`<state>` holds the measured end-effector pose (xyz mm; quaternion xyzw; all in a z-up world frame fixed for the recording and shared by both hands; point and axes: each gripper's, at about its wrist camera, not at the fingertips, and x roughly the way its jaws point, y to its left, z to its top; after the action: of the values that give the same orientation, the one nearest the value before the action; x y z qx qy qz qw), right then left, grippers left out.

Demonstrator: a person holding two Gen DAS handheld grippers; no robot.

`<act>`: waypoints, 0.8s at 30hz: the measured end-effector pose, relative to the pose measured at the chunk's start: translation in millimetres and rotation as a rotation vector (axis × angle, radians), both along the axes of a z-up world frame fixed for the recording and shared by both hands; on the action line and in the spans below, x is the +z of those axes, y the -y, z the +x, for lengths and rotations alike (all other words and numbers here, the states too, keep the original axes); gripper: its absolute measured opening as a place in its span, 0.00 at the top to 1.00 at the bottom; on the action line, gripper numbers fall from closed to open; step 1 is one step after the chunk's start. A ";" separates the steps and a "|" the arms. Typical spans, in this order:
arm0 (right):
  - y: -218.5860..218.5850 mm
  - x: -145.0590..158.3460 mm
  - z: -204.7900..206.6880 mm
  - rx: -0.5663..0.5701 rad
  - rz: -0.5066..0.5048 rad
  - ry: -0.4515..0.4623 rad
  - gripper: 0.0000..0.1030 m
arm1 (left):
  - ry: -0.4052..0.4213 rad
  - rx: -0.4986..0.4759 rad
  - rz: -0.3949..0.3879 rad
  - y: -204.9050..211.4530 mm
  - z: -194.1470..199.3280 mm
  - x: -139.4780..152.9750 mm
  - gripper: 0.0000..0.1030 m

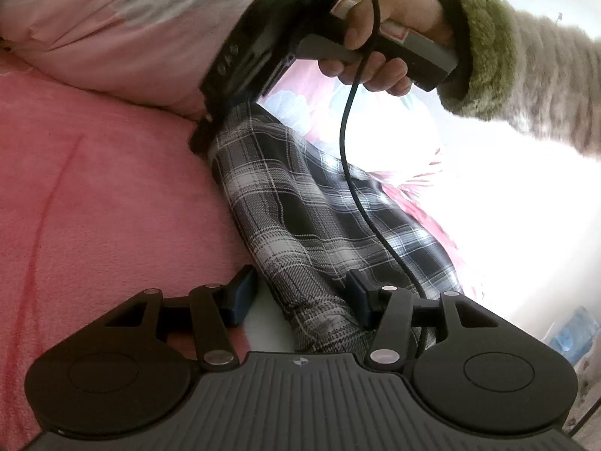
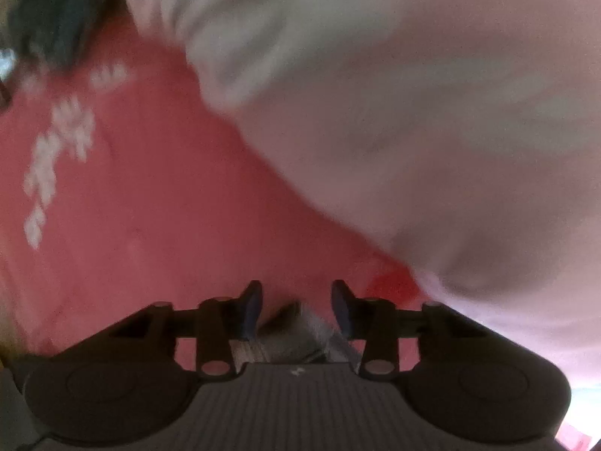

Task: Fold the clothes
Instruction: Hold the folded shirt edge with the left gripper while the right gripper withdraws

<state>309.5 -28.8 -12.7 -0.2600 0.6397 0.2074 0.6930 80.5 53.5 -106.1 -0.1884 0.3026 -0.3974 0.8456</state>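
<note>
The plaid garment (image 1: 300, 218) lies stretched as a long band across the pink bedspread (image 1: 94, 195), below the pale pink pillow (image 1: 112, 26). Its near end sits between the spread pads of the left gripper (image 1: 300, 297); the right pad seems to touch the cloth, the left stands clear. At the garment's far end a hand (image 1: 379, 41) points the right gripper (image 2: 296, 306) down; its jaws are parted with a fold of the cloth between them, too blurred to tell a grip.
</note>
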 end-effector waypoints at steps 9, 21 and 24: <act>-11.8 14.3 -9.5 0.096 -0.019 0.084 1.00 | 0.002 -0.006 -0.001 -1.9 -3.1 -2.1 0.50; 65.7 77.5 -31.3 -0.151 0.291 0.267 0.82 | -0.005 -0.011 -0.013 3.7 -0.1 -2.2 0.50; 109.2 83.6 -48.5 -0.216 0.314 0.266 0.63 | -0.009 -0.013 -0.021 5.1 1.0 -2.7 0.50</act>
<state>261.0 -138.1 70.9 -0.1041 0.5269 0.1928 0.8212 81.5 48.4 -108.9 -0.1968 0.3036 -0.4053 0.8396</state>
